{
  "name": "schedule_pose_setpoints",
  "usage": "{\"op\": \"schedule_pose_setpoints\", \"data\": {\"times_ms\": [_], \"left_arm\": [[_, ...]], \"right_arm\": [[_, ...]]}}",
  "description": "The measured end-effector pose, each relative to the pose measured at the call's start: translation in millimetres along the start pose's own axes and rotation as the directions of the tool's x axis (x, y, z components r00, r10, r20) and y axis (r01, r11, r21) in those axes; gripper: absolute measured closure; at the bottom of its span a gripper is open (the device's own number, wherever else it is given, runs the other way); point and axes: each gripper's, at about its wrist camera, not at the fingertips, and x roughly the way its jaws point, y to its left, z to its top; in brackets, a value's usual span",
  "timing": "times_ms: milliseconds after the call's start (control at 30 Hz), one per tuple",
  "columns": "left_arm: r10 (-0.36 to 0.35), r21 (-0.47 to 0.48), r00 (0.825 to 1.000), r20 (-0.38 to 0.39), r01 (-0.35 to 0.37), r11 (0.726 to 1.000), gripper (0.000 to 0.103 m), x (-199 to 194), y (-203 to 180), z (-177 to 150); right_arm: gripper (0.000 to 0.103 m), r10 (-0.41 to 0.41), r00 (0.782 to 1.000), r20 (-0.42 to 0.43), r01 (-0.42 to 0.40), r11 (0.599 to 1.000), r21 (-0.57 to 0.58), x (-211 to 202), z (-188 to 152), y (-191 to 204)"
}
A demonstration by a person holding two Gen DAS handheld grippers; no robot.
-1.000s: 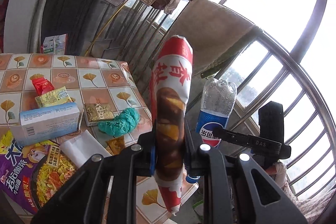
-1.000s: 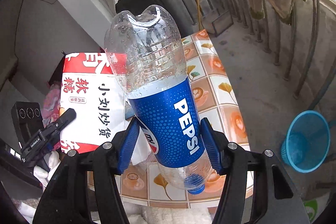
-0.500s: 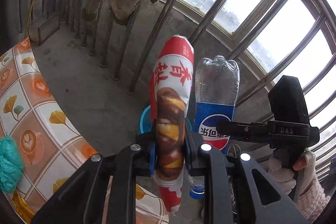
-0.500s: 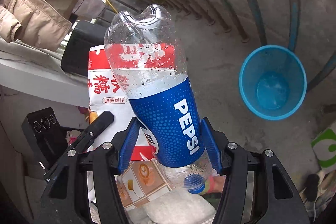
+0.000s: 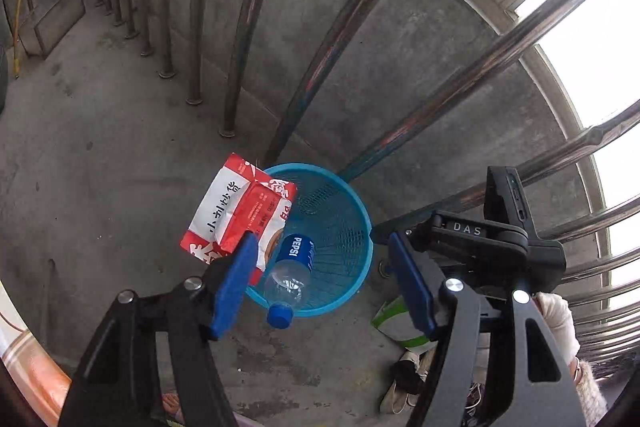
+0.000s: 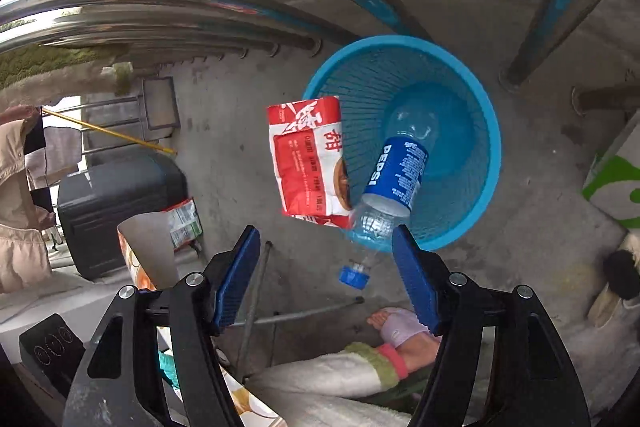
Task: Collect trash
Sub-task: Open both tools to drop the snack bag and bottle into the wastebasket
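Observation:
A red and white snack bag (image 5: 240, 213) (image 6: 310, 159) and a Pepsi bottle (image 5: 294, 259) (image 6: 394, 175) with a blue cap hang in mid-air over a blue mesh bin (image 5: 344, 227) (image 6: 472, 107) on the concrete floor. The bottle points bottom-first into the bin; the bag is over its left rim. My left gripper (image 5: 320, 283) is above them, its jaws opening, nothing between the blue pads. My right gripper (image 6: 326, 279) is likewise opening and empty, just above the bottle's cap. In the left wrist view the right gripper's body (image 5: 492, 231) sits at the right.
Steel window bars (image 5: 340, 39) and a concrete wall stand right behind the bin. A black case (image 6: 116, 199) and a small carton (image 6: 184, 217) lie further along the floor. A person's foot in a sock (image 6: 400, 331) and slippers (image 5: 404, 371) are near the bin. A table corner (image 6: 148, 251) is at lower left.
Both grippers swung from the table down over the bin and opened. The snack bag left the left gripper and the bottle left the right gripper; both now fall toward the bin.

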Motion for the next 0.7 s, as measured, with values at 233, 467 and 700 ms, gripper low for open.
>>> {"op": "schedule_pose_setpoints", "data": {"times_ms": [233, 467, 700], "left_arm": [[0.007, 0.006, 0.994, 0.106, -0.007, 1.0, 0.038, -54.8, 13.6, -13.3], [-0.024, 0.046, 0.969, 0.247, 0.013, 0.999, 0.038, -126.5, 9.9, -34.0], [0.011, 0.046, 0.917, 0.399, -0.032, 0.998, 0.03, -208.3, 24.4, -70.4]], "right_arm": [[0.037, -0.03, 0.997, 0.069, 0.038, 0.991, -0.128, -17.9, -16.5, 23.6], [0.037, -0.07, 0.978, 0.195, 0.133, 0.936, -0.327, -45.4, -35.3, 55.8], [0.037, -0.111, 0.945, 0.309, 0.257, 0.836, -0.486, -49.5, -61.9, 87.3]]}}
